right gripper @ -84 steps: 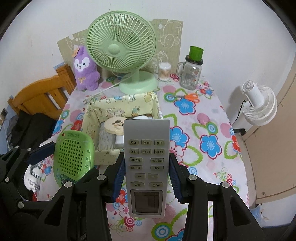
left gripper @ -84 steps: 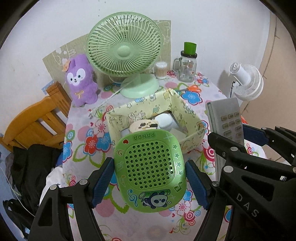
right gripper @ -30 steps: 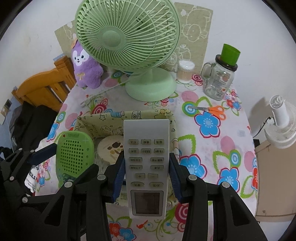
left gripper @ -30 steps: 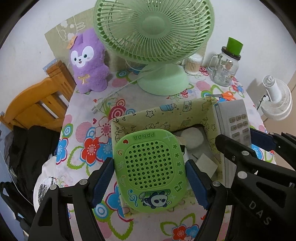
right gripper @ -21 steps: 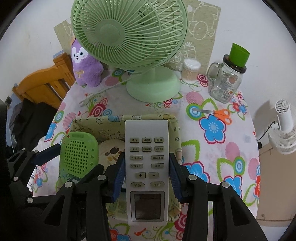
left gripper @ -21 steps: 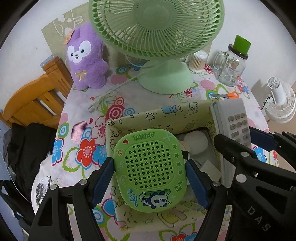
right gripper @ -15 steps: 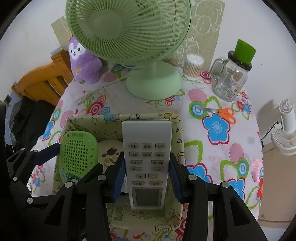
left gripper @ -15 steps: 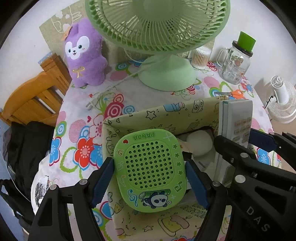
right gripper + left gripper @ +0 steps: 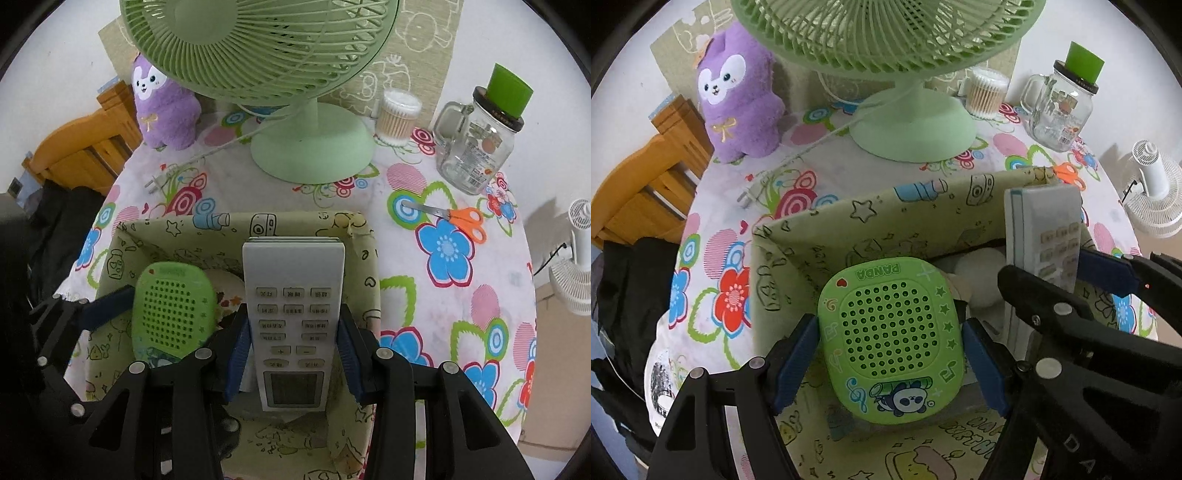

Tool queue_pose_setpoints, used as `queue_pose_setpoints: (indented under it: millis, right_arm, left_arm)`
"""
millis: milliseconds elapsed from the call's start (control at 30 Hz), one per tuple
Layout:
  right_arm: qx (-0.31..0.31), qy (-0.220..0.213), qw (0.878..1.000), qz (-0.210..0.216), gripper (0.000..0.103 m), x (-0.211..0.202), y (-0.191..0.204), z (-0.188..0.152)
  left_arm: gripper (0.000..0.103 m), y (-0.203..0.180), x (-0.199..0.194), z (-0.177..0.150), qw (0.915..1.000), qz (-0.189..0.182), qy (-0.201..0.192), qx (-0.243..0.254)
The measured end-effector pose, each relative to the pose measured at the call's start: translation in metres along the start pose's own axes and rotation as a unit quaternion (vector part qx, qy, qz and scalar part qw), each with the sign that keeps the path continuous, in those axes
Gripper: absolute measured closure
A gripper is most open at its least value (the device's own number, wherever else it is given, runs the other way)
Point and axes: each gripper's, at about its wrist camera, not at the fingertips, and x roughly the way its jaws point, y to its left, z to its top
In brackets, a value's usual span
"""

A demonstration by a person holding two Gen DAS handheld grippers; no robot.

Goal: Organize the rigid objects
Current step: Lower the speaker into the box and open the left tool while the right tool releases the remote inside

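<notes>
Two items hang unreleased inside the patterned box [image 9: 365,280]: left tongs [image 9: 890,363] clamp the green speaker [image 9: 890,332], right tongs [image 9: 293,352] the remote [image 9: 293,314].

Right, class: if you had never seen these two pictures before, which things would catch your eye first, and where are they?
The big green fan stands at the back of the flowered table, with a purple plush toy to its left. In front, the left hand-held gripper holds a green panda speaker and the right hand-held gripper a white remote, both over the yellow patterned box.
</notes>
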Motion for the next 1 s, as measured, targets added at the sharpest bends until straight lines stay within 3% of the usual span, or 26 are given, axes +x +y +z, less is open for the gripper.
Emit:
queue_pose_setpoints:
  millis: [333,500,767,1000]
  right_arm:
    - [0.002,0.001,1.000,-0.002,0.056,-0.003,0.000,0.000]
    - [0.009,-0.006,1.000,-0.004,0.056,-0.016,-0.001,-0.005]
    - [0.009,-0.003,1.000,-0.003,0.056,-0.029,0.003,-0.012]
    - [0.008,0.014,1.000,0.000,0.056,-0.015,0.009,-0.012]
  left_arm:
    - [0.008,-0.002,-0.009,0.000,0.9999,-0.009,-0.010,0.002]
    - [0.006,-0.005,-0.024,-0.003,0.9996,-0.004,-0.025,0.015]
    - [0.004,-0.005,-0.042,-0.012,0.9972,0.040,-0.044,0.044]
    - [0.004,0.001,-0.035,-0.015,0.9979,0.044,-0.029,0.037]
